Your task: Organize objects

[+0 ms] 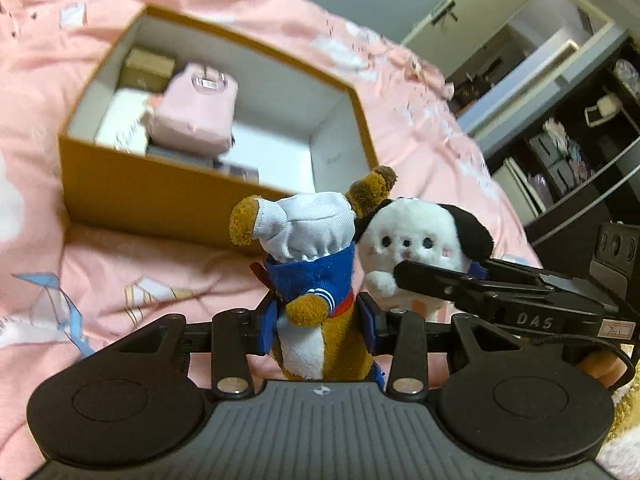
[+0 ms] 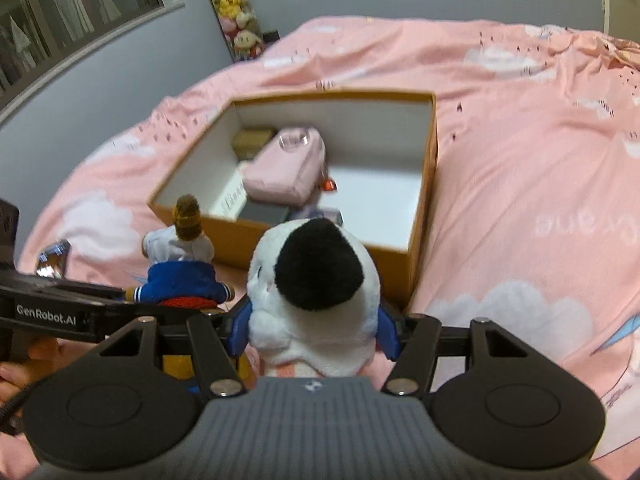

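My left gripper (image 1: 320,326) is shut on a brown plush in a blue sailor top and white hat (image 1: 316,264), held above the pink bed. My right gripper (image 2: 314,330) is shut on a white plush dog with black ears (image 2: 316,292). The two plushes are side by side; the dog also shows in the left wrist view (image 1: 416,248), and the sailor plush in the right wrist view (image 2: 182,268). Just beyond them an open orange box (image 1: 160,188) (image 2: 424,184) lies on the bed. It holds a pink pouch (image 1: 196,116) (image 2: 286,168) and small boxes at its left end.
The pink bedspread (image 2: 520,140) fills the scene. Dark shelves with items (image 1: 580,140) stand to the right of the bed. A column of plush toys (image 2: 236,4) hangs by the grey wall, with a window to the left. A small shiny object (image 2: 52,262) lies on the bed.
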`<state>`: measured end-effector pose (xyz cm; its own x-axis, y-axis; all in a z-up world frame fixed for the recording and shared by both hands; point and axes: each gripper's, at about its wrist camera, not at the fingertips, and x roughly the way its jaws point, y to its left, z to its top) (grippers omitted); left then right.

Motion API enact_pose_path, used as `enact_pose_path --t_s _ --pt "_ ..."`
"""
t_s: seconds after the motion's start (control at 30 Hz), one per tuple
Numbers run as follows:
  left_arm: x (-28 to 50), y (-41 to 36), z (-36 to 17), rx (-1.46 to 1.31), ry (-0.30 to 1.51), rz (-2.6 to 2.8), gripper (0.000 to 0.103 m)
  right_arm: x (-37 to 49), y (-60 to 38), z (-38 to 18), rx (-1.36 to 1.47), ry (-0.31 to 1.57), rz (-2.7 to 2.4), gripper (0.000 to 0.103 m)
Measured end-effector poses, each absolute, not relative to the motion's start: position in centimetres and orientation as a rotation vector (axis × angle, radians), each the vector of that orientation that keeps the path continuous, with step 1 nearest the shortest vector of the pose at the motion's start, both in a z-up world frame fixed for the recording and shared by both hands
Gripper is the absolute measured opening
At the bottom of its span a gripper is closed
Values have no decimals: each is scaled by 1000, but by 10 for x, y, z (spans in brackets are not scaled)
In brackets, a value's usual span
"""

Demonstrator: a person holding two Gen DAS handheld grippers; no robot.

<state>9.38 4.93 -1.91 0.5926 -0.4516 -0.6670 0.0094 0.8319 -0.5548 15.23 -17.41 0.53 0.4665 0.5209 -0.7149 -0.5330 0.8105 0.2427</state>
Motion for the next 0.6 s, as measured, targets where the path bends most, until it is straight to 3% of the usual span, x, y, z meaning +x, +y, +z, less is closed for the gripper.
enact_pose_path --t_s 0.3,0.6 --pt "116 68 29 -516 785 -285 46 174 -170 48 88 773 683 62" --pt "203 71 39 -438 856 -315 46 246 -159 55 184 810 606 62"
